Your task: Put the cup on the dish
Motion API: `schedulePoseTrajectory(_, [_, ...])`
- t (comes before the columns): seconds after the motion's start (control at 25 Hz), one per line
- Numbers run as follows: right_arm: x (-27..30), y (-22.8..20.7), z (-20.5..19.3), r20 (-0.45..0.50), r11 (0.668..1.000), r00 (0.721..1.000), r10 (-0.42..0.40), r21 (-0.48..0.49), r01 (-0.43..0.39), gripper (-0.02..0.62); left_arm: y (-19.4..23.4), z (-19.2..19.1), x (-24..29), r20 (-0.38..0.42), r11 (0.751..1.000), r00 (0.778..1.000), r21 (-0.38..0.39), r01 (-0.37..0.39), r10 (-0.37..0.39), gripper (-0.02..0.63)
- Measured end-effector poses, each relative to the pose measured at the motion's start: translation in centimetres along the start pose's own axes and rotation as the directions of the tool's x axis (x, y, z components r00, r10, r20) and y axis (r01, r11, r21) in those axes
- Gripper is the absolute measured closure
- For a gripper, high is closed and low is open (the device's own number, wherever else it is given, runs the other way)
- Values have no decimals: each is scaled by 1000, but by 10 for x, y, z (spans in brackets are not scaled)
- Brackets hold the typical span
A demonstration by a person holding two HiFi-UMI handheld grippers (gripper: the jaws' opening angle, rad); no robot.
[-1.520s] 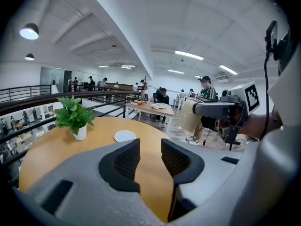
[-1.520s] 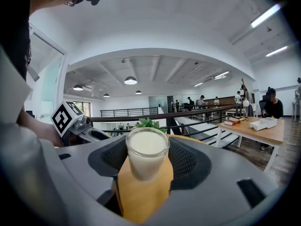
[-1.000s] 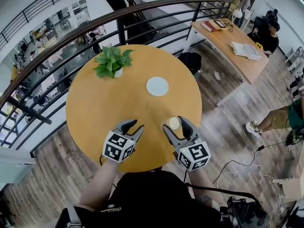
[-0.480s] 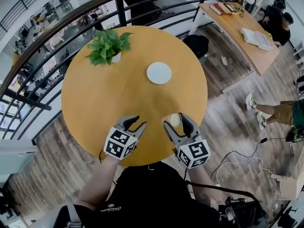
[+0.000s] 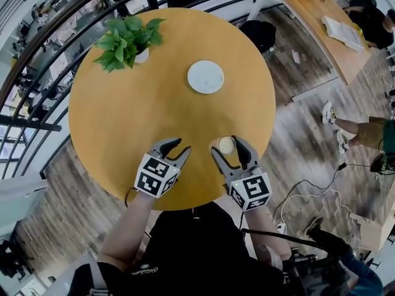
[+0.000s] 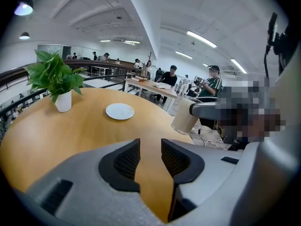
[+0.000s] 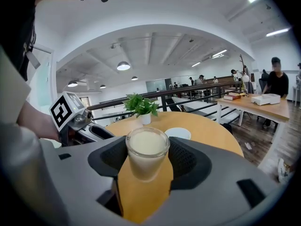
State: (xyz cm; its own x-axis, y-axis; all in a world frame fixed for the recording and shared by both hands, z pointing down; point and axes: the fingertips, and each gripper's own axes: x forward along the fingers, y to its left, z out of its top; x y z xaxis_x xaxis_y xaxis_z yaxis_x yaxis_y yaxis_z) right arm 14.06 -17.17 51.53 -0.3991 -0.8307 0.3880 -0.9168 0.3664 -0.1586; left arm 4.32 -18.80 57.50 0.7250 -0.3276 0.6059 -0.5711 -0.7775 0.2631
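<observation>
A glass cup [image 5: 226,145] of pale milky liquid sits between the fingers of my right gripper [image 5: 227,148], which is shut on it over the near right part of the round wooden table [image 5: 123,122]. In the right gripper view both pads press the sides of the cup [image 7: 147,152], which hangs just above the tabletop. The white dish [image 5: 205,77] lies empty further back on the table, also as a dish [image 7: 178,133] beyond the cup. My left gripper [image 5: 178,148] hovers beside it on the left, open, with nothing between its pads [image 6: 127,159].
A potted green plant [image 5: 126,39] stands at the table's far left. A dark railing [image 5: 37,66] curves behind the table. To the right are a long desk [image 5: 321,23] with books, seated people and cables on the wooden floor [image 5: 308,140].
Both grippers have sunk lower over the near part of the table. The cup stays held in the right one. The left one stays open and empty.
</observation>
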Motion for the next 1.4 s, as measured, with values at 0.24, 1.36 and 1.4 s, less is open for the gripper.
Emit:
schedulePoseTrajectory(0.24, [16, -15, -1, -15, 1000, 1000, -3, -5, 3, 327, 11, 15, 14, 16, 1000, 1000, -11, -8, 8, 463])
schedulePoseTrajectory(1.36, [244, -135, 21, -164, 978, 984, -65, -209, 30, 327, 57, 34, 50, 12, 995, 997, -72, -73, 74, 463])
schedulePoseTrajectory(1.4, [249, -139, 20, -175, 976, 982, -72, -214, 34, 327, 58, 31, 50, 9, 994, 997, -76, -75, 76, 463])
